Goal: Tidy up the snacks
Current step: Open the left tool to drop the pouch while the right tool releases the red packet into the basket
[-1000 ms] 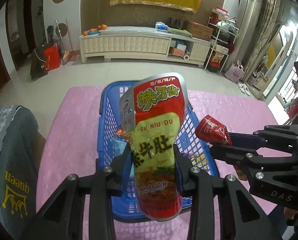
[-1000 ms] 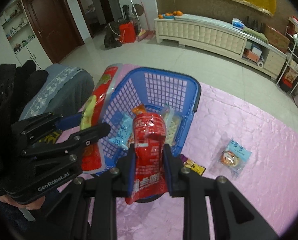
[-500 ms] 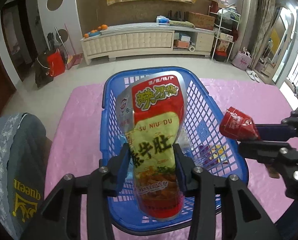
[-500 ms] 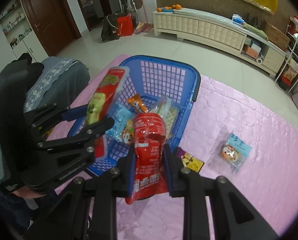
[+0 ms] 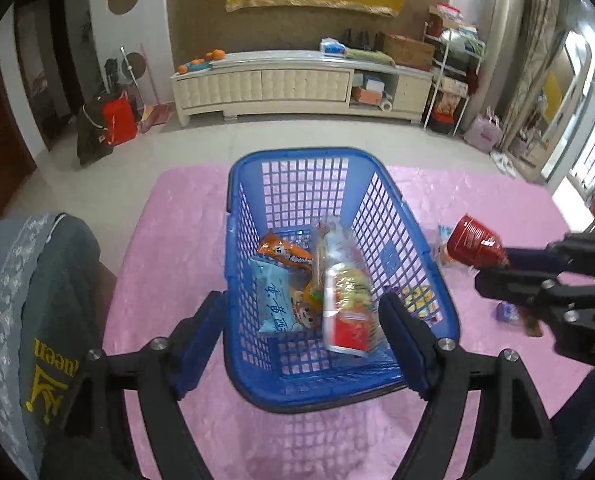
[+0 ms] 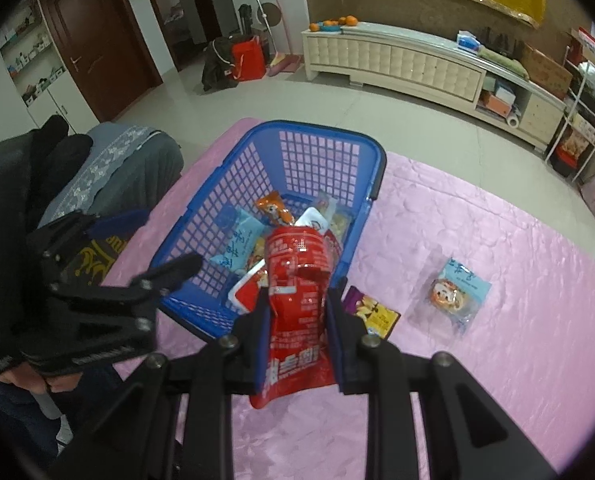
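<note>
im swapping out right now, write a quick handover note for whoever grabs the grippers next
Left gripper: open over the blue basket; its jaws have just been opening, and the big red-and-yellow pouch it let go is in the basket, blurred.
Right gripper: shut on the red pouch, held just short of the basket's near edge.
In the basket: a light blue packet, an orange packet and a clear packet.
On the pink cloth, outside the basket: a purple packet and a blue-topped clear packet.
Left: drop the red pouch in, then probably collect those two.
</note>
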`<state>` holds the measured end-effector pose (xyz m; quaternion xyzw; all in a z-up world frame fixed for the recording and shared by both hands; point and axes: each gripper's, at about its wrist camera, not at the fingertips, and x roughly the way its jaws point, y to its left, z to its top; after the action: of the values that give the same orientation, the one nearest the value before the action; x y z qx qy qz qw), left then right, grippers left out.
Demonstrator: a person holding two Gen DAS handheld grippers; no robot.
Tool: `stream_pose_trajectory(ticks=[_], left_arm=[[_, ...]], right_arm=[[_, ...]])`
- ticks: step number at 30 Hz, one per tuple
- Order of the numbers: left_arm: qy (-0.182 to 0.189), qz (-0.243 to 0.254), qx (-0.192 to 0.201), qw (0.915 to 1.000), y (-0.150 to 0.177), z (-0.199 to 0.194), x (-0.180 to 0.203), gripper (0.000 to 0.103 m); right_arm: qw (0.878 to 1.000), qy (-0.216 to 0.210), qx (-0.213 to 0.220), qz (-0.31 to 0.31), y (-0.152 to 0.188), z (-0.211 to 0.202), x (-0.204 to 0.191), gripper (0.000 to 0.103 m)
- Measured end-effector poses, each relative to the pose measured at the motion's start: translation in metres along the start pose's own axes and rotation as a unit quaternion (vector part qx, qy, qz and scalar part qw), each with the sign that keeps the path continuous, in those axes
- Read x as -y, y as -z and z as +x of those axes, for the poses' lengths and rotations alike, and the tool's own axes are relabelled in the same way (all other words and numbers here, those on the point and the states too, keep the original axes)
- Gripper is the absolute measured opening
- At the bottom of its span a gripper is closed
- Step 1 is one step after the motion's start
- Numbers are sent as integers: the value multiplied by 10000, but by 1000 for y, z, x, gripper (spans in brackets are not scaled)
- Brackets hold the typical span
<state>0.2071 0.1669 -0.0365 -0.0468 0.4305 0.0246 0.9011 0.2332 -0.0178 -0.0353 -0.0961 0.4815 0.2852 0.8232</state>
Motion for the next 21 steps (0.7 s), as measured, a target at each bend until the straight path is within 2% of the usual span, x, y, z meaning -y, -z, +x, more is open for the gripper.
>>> stream_pose_trajectory(ticks=[12, 21], left_arm=[[-82, -137, 153, 9998, 9, -24, -21, 77], [-86, -394, 32, 9992, 17, -11, -43, 77]], right_arm=[[9995, -243, 71, -185, -11, 11, -30, 30], [9986, -158, -112, -491, -13, 40, -48, 30]])
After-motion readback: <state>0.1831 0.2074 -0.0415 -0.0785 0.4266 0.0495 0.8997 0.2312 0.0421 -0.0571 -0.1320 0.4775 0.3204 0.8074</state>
